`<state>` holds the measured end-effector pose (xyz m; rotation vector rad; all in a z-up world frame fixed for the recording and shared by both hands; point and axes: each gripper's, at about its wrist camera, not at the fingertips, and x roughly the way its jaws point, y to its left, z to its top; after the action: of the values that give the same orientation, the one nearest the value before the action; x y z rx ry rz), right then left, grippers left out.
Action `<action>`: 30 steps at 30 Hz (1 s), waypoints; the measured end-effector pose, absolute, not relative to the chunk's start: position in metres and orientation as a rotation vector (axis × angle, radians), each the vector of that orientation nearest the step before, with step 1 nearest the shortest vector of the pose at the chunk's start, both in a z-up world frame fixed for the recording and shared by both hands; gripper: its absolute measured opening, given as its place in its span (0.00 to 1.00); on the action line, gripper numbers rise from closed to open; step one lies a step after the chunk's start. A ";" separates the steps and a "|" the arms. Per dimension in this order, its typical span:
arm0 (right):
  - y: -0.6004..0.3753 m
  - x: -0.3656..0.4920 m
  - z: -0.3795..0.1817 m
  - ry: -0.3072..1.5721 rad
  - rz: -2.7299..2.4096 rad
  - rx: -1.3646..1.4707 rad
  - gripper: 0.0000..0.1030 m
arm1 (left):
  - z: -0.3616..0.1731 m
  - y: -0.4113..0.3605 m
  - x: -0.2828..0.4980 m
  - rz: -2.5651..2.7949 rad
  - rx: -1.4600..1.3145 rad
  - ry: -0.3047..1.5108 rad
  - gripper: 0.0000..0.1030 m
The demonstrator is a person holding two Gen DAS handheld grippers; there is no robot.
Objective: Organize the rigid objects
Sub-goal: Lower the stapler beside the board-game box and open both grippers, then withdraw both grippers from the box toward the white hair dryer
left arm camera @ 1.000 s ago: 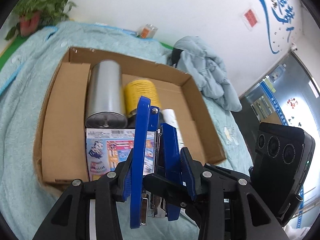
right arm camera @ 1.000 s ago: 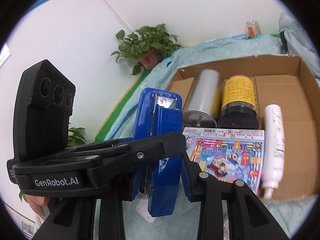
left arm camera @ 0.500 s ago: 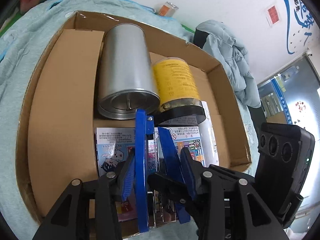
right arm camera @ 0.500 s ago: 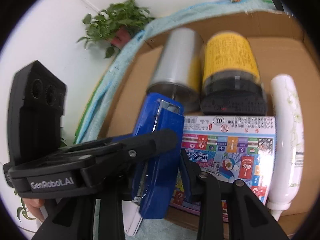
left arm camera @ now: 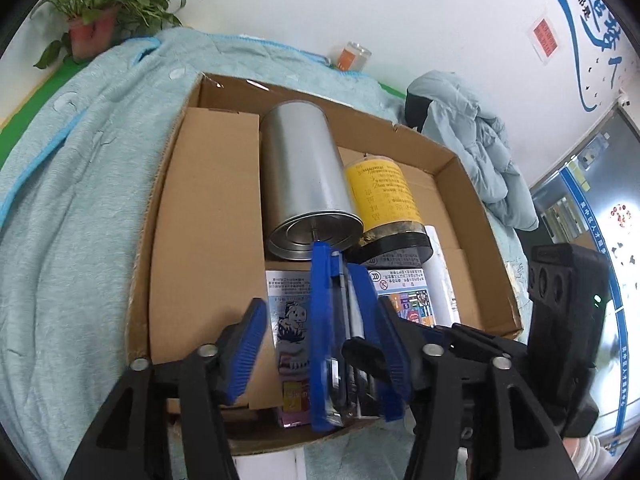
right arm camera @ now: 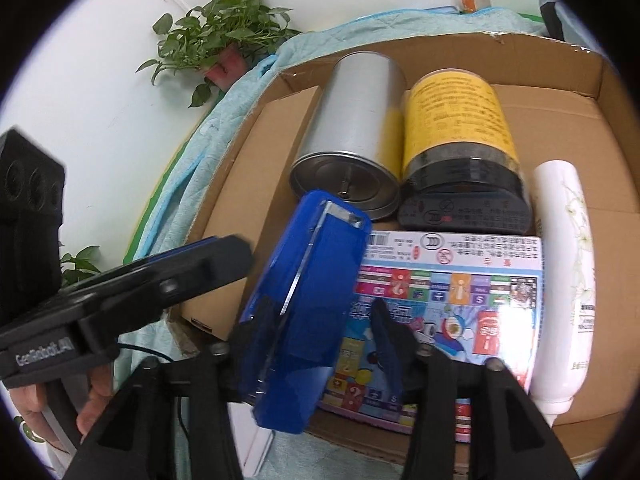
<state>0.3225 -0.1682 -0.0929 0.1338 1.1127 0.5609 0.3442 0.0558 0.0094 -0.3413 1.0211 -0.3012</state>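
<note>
While the blue stapler (right arm camera: 308, 300) hangs tilted over the near edge of the cardboard box (left arm camera: 208, 240), the right gripper (right arm camera: 316, 316) has it clamped between its jaws. The left gripper (left arm camera: 320, 308) stands with its jaws spread wide around the same stapler, its left pad (left arm camera: 246, 350) clearly apart from the blue body; whether the other pad touches it I cannot tell. Inside the box, a silver can (left arm camera: 300, 184) lies on its side toward the far wall, with a yellow-labelled jar (left arm camera: 380, 196) touching it. In the near part of the box lies a flat colourful carton (right arm camera: 460, 292), partly under the stapler, and a white bottle (right arm camera: 564, 280) rests lengthwise just beside the carton. The box itself sits on a pale teal blanket (left arm camera: 80, 220). Beyond the far corner of the box stands a potted plant (left arm camera: 96, 12).
</note>
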 end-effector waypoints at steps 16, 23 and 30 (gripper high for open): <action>-0.124 0.306 -0.091 1.054 0.683 -0.087 0.48 | 0.016 0.079 0.299 -0.240 -0.369 0.940 0.56; -0.125 0.298 -0.089 1.025 0.740 -0.127 0.44 | 0.027 0.078 0.275 -0.222 -0.356 0.901 0.56; -0.176 0.264 -0.047 0.838 0.681 -0.074 0.86 | 0.053 0.076 0.234 -0.075 -0.260 0.754 1.00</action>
<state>0.2638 -0.1764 -0.0470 -0.0736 0.8378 0.6805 0.2344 0.0765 0.0534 -0.2604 0.7539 -0.0753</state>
